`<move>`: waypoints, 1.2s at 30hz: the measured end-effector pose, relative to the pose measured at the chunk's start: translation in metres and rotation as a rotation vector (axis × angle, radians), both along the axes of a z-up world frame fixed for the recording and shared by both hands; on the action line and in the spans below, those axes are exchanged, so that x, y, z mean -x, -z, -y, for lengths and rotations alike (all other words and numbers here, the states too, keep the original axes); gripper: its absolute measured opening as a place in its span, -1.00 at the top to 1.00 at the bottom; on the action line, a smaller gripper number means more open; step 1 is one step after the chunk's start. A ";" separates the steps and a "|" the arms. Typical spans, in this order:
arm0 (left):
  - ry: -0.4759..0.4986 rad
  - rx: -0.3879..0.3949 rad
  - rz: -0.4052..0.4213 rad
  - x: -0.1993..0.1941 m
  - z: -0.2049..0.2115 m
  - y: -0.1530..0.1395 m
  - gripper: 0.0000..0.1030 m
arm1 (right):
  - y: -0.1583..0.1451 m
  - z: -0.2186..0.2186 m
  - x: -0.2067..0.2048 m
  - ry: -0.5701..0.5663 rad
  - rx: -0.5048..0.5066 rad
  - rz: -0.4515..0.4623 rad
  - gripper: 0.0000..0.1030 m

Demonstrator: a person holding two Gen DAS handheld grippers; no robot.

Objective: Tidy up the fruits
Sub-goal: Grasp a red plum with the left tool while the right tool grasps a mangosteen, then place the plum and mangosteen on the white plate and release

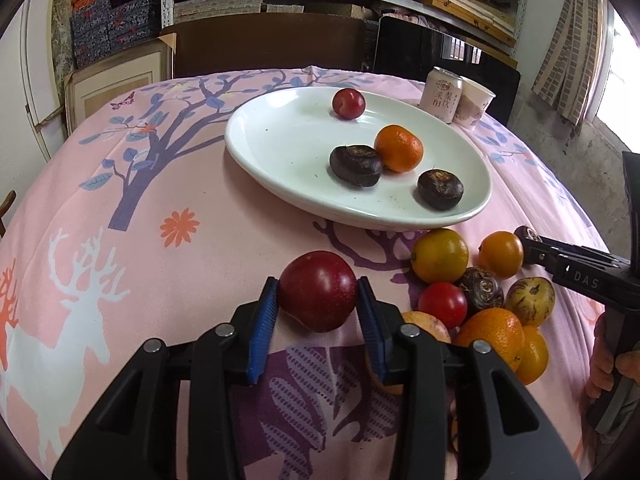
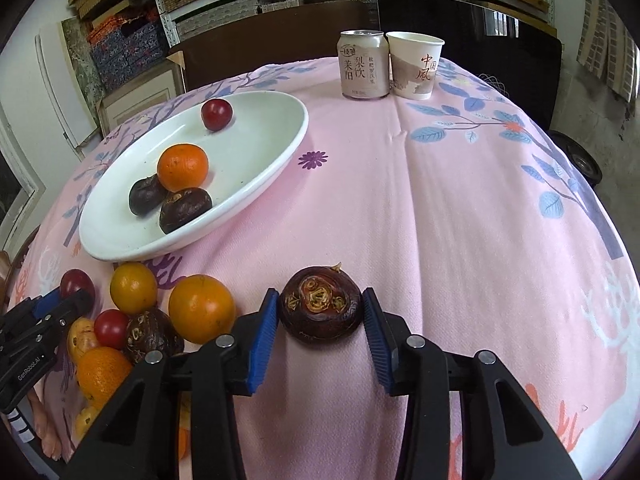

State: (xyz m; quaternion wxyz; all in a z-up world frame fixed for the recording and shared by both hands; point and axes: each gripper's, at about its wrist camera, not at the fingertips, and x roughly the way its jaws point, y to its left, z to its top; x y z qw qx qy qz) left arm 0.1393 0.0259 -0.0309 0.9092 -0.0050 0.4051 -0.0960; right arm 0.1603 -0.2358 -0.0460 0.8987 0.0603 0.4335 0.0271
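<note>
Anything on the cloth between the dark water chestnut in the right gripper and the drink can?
Nothing: only bare pink tablecloth lies between the dark water chestnut and the drink can, seen in the right wrist view.

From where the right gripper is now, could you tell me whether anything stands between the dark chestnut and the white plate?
Nothing visible blocks it. The dark chestnut sits between the right gripper pads, and only bare pink cloth lies toward the white plate; the loose fruit pile is off to the side.
</note>
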 end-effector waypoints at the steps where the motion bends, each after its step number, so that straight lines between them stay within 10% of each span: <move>1: -0.004 0.003 0.001 0.000 -0.001 0.000 0.25 | 0.000 0.001 0.000 0.003 -0.006 0.000 0.17; 19: -0.112 0.001 0.117 -0.040 -0.009 -0.066 0.25 | -0.078 -0.007 -0.021 -0.013 -0.092 0.195 0.18; 36: -0.112 0.036 0.097 -0.054 -0.010 -0.049 -0.04 | -0.058 0.004 -0.041 0.041 -0.190 0.218 -0.30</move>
